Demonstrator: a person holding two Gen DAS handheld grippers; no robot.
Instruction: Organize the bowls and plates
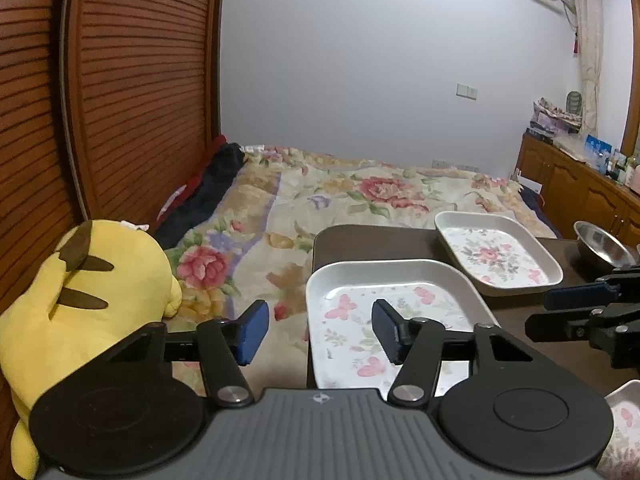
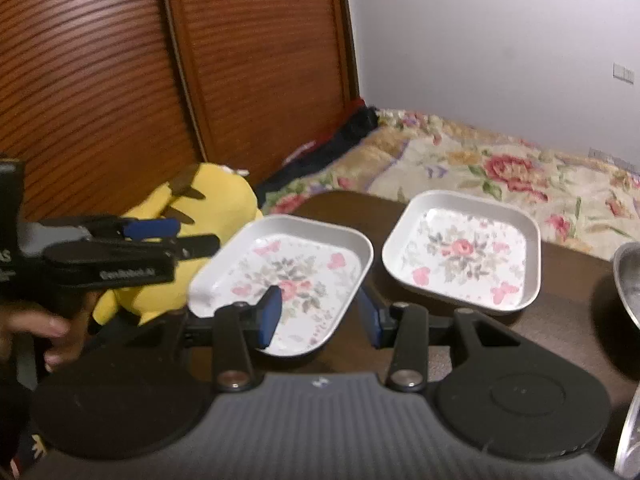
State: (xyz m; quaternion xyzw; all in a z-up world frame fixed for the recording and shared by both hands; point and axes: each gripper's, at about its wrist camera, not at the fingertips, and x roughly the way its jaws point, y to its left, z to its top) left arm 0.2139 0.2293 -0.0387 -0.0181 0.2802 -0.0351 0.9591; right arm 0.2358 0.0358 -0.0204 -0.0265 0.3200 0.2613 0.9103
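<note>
Near floral plate (image 2: pixel 288 280) sits at the dark table (image 2: pixel 560 320) left edge beside the far floral plate (image 2: pixel 464 256); right gripper (image 2: pixel 320 316) straddles its rim, jaws apart, left gripper (image 1: pixel 320 330) open, empty; close squarely on rim, lift level, stack.

We see a yellow plush toy (image 1: pixel 80 304) lying against the slatted wooden wardrobe doors (image 1: pixel 140 92). Beside it spreads a floral bedspread (image 1: pixel 320 200), with dark clothing (image 1: pixel 208 188) bunched along the doors. A wooden cabinet (image 1: pixel 580 192) lines the far wall.
</note>
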